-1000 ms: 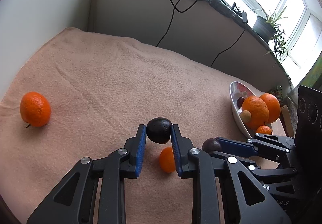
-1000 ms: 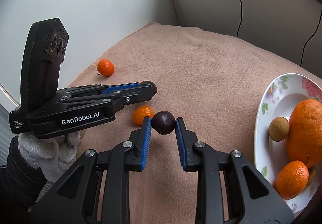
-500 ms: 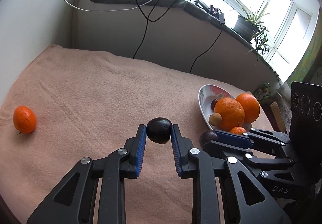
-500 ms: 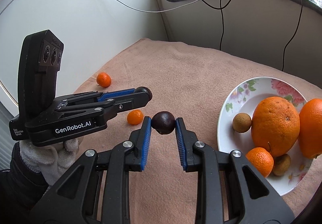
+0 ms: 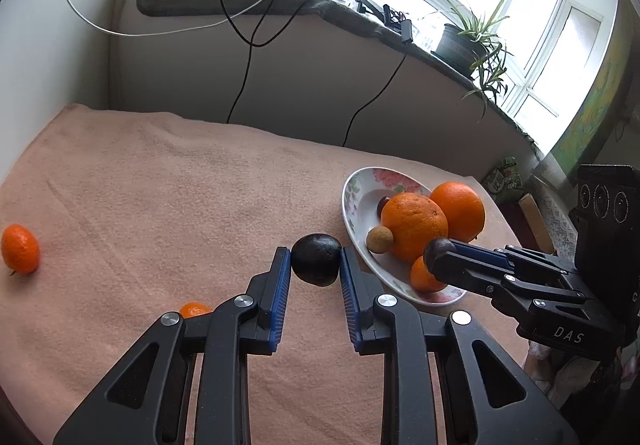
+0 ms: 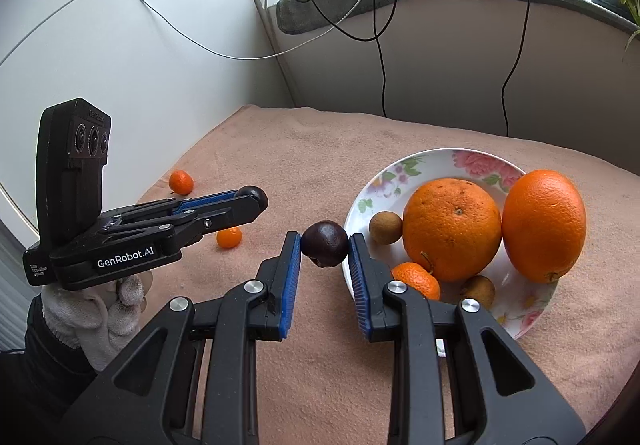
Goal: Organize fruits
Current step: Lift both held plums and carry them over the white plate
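My left gripper [image 5: 315, 263] is shut on a dark round fruit [image 5: 316, 259], held above the pink cloth just left of the floral plate [image 5: 356, 197]. My right gripper [image 6: 324, 245] is shut on a dark purple fruit [image 6: 324, 248], close to the plate's [image 6: 420, 163] left rim. The plate holds two big oranges [image 6: 452, 227] [image 6: 544, 223], a small mandarin [image 6: 416, 279] and two small brown fruits [image 6: 385, 227]. Loose on the cloth lie a mandarin [image 5: 19, 249] at far left and a smaller one [image 5: 194, 310] partly hidden behind my left finger.
The pink cloth [image 5: 180, 181] covers the table, backed by a white wall and a low ledge with hanging cables [image 5: 244, 57]. A potted plant [image 5: 468, 41] stands on the sill. A gloved hand [image 6: 92, 309] holds the left gripper.
Both grippers have moved right toward the plate and risen a little, each keeping its dark fruit. The loose mandarins now lie farther left and behind.
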A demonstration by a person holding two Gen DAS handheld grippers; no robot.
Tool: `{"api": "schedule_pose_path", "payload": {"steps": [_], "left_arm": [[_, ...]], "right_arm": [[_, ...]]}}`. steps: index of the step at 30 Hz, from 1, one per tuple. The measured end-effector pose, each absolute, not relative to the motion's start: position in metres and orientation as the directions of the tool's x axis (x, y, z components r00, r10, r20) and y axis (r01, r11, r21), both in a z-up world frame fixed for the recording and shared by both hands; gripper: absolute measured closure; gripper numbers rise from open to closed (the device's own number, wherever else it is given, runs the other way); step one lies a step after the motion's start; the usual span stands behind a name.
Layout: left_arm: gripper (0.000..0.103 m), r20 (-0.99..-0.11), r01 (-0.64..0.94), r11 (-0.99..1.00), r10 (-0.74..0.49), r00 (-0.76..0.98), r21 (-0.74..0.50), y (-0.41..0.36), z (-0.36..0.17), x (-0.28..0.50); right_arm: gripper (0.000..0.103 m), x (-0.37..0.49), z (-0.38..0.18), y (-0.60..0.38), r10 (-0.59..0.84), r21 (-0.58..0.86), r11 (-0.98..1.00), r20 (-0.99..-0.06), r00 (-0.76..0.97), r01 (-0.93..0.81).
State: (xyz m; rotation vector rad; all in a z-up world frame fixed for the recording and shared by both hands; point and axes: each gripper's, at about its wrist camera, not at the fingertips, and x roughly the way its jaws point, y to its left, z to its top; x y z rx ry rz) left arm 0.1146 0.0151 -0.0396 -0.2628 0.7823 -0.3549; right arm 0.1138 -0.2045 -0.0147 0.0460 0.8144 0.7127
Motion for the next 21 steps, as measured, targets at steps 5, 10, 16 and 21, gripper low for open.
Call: {"api": "schedule_pose_path", "payload": {"steps": [5, 10, 16, 21], "left_arm": [[0.08, -0.636, 0.229, 0.903, -0.419, 0.648, -0.363, 0.004, -0.039, 0.118], [0.08, -0.636, 0.244, 0.898, -0.432, 0.639, -0.365, -0.008, -0.039, 0.125], [0.08, -0.641, 0.267, 0.897, -0.44, 0.629, -0.353, -0.023, -0.037, 0.139], [0.08, -0.647, 0.28, 0.895, -0.444, 0.619, -0.347, -0.034, -0.037, 0.151]], "right_arm": [[0.077, 0.115, -0.013, -0.228, 0.568, 0.286, 0.799, -0.649, 0.506, -0.529], [0.077, 0.118, -0.013, -0.249, 0.546, 0.291, 0.822, -0.646, 0.533, -0.489], [0.077, 0.123, -0.018, -0.266, 0.525, 0.297, 0.84, -0.655, 0.544, -0.454], [0.077, 0.127, -0.023, -0.276, 0.517, 0.306, 0.847, -0.661, 0.544, -0.434]]}}
